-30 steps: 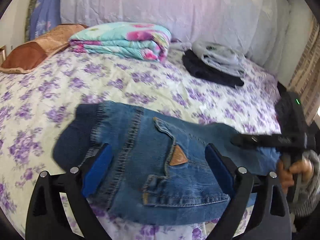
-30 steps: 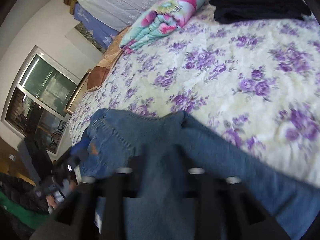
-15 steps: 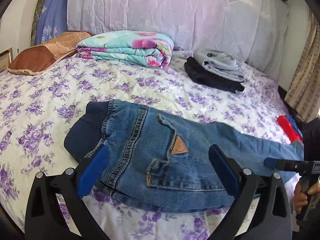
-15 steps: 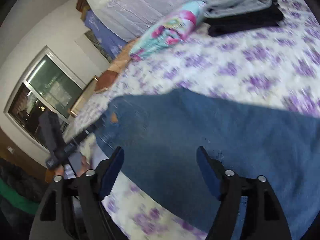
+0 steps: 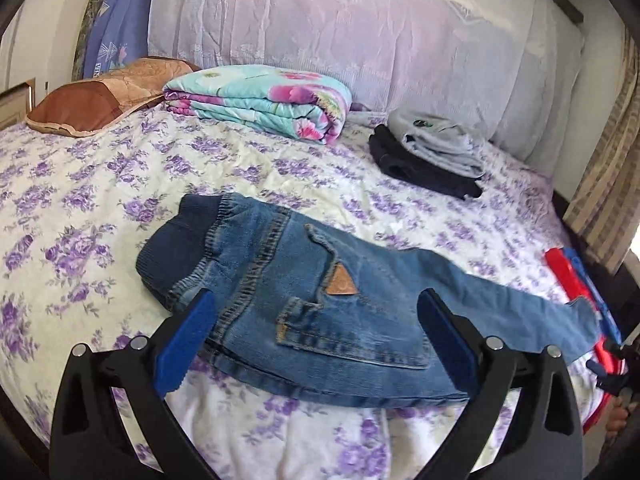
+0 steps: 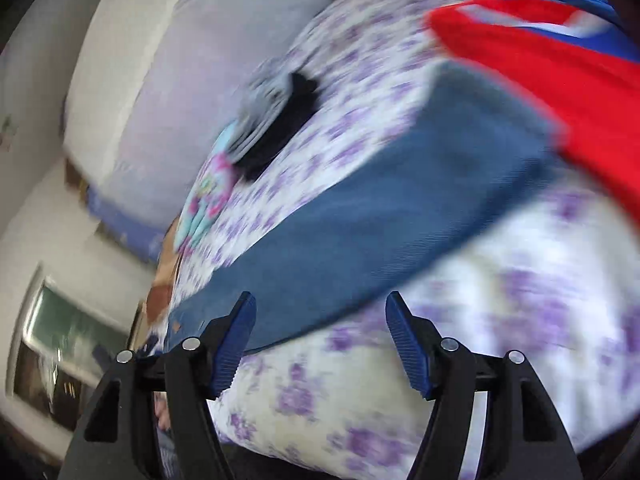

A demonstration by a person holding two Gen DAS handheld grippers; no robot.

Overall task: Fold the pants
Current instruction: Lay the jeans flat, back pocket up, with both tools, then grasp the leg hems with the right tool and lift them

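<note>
Small blue jeans [image 5: 304,300] lie flat on the flowered bed sheet [image 5: 100,184], dark waistband at the left, legs stretched to the right. My left gripper [image 5: 316,340] is open and empty, hovering over the seat and back pocket. In the blurred right wrist view my right gripper [image 6: 320,344] is open and empty just short of the near edge of the jeans leg [image 6: 360,240]. The right gripper's tip also shows at the far right edge of the left wrist view [image 5: 612,364], beside the leg hem.
A folded floral blanket [image 5: 260,100], a brown pillow [image 5: 104,96] and a stack of grey and black clothes [image 5: 432,156] lie near the headboard. A red and blue cloth [image 5: 576,284] lies at the bed's right edge by the jeans hem, also in the right wrist view [image 6: 560,68].
My right gripper let go of the jeans leg, opened and swung down toward the leg hem. The jeans now lie spread flat. My left gripper pulled back a little, staying open.
</note>
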